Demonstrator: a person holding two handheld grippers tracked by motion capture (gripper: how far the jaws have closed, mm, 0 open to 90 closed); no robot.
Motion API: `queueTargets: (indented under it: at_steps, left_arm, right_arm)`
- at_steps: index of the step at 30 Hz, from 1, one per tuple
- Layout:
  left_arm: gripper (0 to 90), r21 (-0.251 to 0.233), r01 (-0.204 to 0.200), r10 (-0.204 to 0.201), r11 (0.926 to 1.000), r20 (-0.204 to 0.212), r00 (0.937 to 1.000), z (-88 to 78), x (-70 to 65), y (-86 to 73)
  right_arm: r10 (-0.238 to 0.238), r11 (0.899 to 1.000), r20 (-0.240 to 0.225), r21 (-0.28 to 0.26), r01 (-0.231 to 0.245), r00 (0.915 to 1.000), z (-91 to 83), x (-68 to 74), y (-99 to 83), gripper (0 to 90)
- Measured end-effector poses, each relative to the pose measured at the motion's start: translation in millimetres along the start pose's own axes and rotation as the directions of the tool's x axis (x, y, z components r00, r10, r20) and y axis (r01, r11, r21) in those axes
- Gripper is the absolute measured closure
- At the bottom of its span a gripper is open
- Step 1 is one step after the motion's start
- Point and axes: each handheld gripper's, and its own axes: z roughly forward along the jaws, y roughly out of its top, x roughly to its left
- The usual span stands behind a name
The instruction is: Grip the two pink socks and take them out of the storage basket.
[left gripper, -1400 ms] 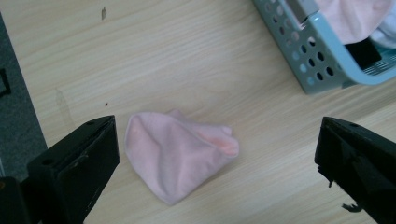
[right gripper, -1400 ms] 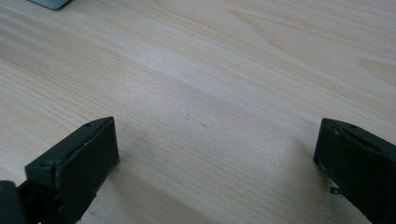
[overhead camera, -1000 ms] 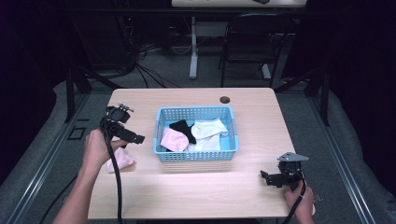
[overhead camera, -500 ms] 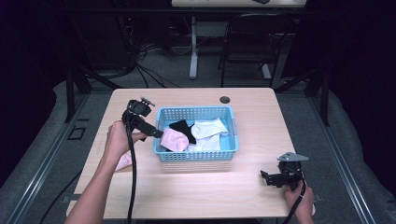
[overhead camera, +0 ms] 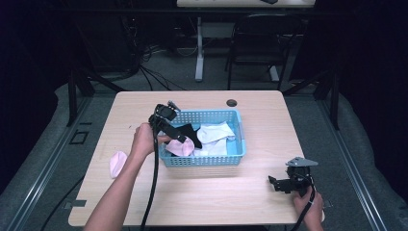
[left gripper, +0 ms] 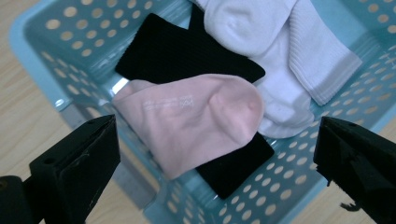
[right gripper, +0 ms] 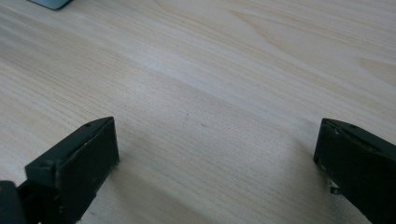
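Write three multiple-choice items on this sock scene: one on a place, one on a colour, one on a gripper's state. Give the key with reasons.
1. Where is the left gripper?
A. Over the blue basket
B. At the table's far right corner
C. On the floor

2. What colour is the sock lying on the table outside the basket?
A. Black
B. Pink
C. Green

3. How do the right gripper's jaws stand?
A. Shut on a white sock
B. Shut on nothing
C. Open, holding nothing

Key: 1 A, the high view has it over the basket's left end, and the left gripper view looks down on the pink sock inside. 2 B, a loose pink sock lies left of the basket. 3 C, the right gripper view shows its jaws wide apart over bare wood.
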Motion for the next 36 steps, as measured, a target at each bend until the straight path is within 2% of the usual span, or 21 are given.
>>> queueTargets:
  at_steps: [4,9,17,19,20,26,30,36]
  left_arm:
    - [1.8,0.038,0.002,-0.002,0.9993,0.009,1.0000,21.4,-2.1,5.7]
    - [5.3,0.058,0.013,-0.013,0.9983,0.011,0.9999,36.1,-1.2,8.4]
    - [15.9,0.103,0.020,-0.019,0.9944,-0.020,0.9996,58.1,0.2,11.0]
    - [16.6,0.116,0.027,-0.023,0.9929,-0.041,0.9989,64.2,0.8,10.2]
    - [20.1,0.123,0.035,-0.029,0.9919,-0.047,0.9985,68.3,2.1,9.6]
    - [25.7,0.158,0.045,-0.035,0.9865,-0.063,0.9974,77.8,4.4,9.7]
    - [29.9,0.179,0.047,-0.030,0.9827,-0.096,0.9949,80.6,2.2,11.3]
    - [47.5,0.205,0.042,-0.024,0.9778,-0.093,0.9954,84.3,-1.9,13.2]
  right_arm:
    - [0.000,1.000,0.000,0.000,0.000,1.0000,0.0,0.0,0.0,0.0]
    - [0.000,1.000,0.000,0.000,0.000,1.0000,0.0,0.0,0.0,0.0]
    - [0.000,1.000,0.000,0.000,0.000,1.0000,0.0,0.0,0.0,0.0]
    - [0.000,1.000,0.000,0.000,0.000,1.0000,0.0,0.0,0.0,0.0]
    - [0.000,1.000,0.000,0.000,0.000,1.0000,0.0,0.0,0.0,0.0]
    - [0.000,1.000,0.000,0.000,0.000,1.0000,0.0,0.0,0.0,0.0]
    - [0.000,1.000,0.000,0.000,0.000,1.0000,0.0,0.0,0.0,0.0]
    - [0.000,1.000,0.000,0.000,0.000,1.0000,0.0,0.0,0.0,0.0]
